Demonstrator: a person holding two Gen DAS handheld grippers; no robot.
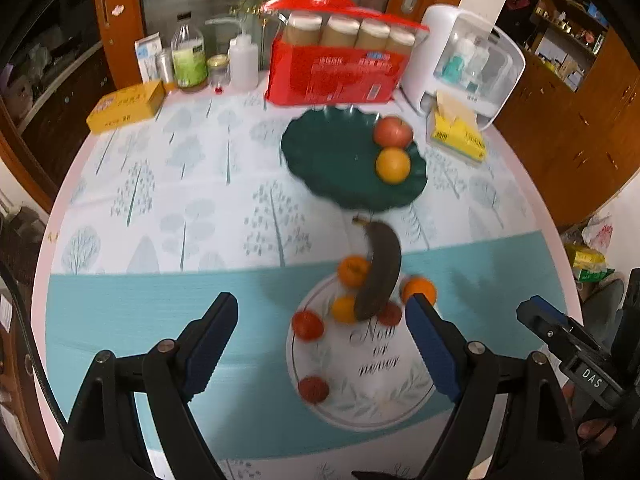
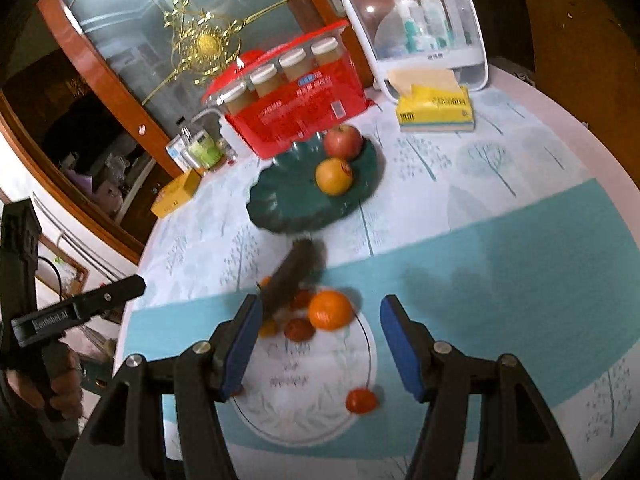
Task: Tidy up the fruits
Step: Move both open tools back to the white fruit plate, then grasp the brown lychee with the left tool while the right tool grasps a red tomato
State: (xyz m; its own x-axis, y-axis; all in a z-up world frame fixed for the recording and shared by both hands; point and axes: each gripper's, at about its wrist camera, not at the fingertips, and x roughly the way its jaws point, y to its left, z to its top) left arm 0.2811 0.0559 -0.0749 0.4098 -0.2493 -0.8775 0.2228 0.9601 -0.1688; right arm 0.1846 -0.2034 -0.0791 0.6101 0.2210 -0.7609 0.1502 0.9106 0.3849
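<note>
"Where is there room to get through?"

"The left side of the tabletop is bare cloth, all the way up to the yellow box and the bottles at the back."

"What is in the way?"

"The white plate is crowded at its far end. A dark banana lies across the oranges there. The near half only has two small red fruits."

"And the green plate?"

"Its left half is free. An apple and an orange fruit sit on the right. The red box stands close behind, and the tissue pack is beside it."
</note>
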